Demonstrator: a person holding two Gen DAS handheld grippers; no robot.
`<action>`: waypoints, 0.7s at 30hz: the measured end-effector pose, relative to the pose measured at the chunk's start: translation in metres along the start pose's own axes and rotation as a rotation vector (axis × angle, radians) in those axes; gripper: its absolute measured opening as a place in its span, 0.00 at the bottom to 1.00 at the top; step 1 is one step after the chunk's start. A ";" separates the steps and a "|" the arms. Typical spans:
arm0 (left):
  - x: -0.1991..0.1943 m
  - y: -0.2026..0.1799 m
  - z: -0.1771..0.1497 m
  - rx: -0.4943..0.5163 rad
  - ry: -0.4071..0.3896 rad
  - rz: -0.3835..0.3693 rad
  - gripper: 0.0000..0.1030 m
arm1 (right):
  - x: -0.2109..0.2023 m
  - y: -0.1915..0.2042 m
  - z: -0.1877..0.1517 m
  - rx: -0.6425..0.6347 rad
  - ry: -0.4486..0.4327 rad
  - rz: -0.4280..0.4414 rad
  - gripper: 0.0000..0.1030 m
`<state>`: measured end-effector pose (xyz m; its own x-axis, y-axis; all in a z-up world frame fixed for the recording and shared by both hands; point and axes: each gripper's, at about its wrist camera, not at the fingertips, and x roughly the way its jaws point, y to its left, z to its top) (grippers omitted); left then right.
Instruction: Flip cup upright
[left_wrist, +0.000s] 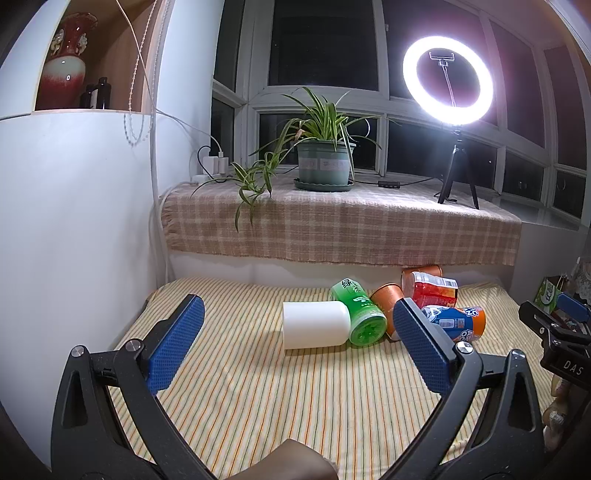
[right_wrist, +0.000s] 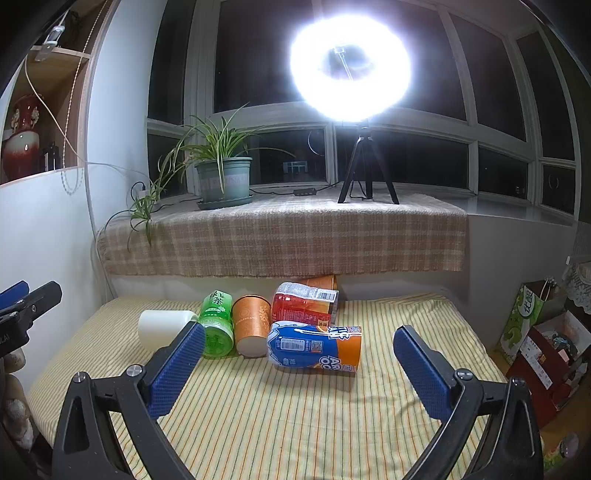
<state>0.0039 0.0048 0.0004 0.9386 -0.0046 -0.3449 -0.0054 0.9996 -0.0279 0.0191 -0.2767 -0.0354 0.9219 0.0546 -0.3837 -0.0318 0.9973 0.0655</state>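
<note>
Several cups lie on their sides on the striped cloth. A white cup lies leftmost; it also shows in the right wrist view. Beside it lie a green cup, an orange cup, a red-labelled cup and a blue-and-orange cup. My left gripper is open, short of the white cup. My right gripper is open, short of the blue-and-orange cup.
A checked-cloth window ledge rises behind the cups, with a potted plant and a ring light on a tripod. A white wall bounds the left. Boxes and bags stand off the right edge.
</note>
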 end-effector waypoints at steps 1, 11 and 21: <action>0.000 0.000 0.000 0.000 0.000 0.001 1.00 | -0.002 -0.001 -0.001 0.000 0.000 0.000 1.00; 0.000 0.000 0.000 -0.004 0.001 0.000 1.00 | 0.000 -0.001 0.001 -0.001 -0.002 -0.003 1.00; 0.000 0.001 0.000 -0.008 0.002 -0.002 1.00 | -0.003 0.003 0.006 -0.023 -0.013 -0.032 1.00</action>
<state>0.0038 0.0060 0.0004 0.9380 -0.0069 -0.3464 -0.0059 0.9993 -0.0360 0.0188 -0.2738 -0.0291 0.9273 0.0226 -0.3736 -0.0114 0.9994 0.0321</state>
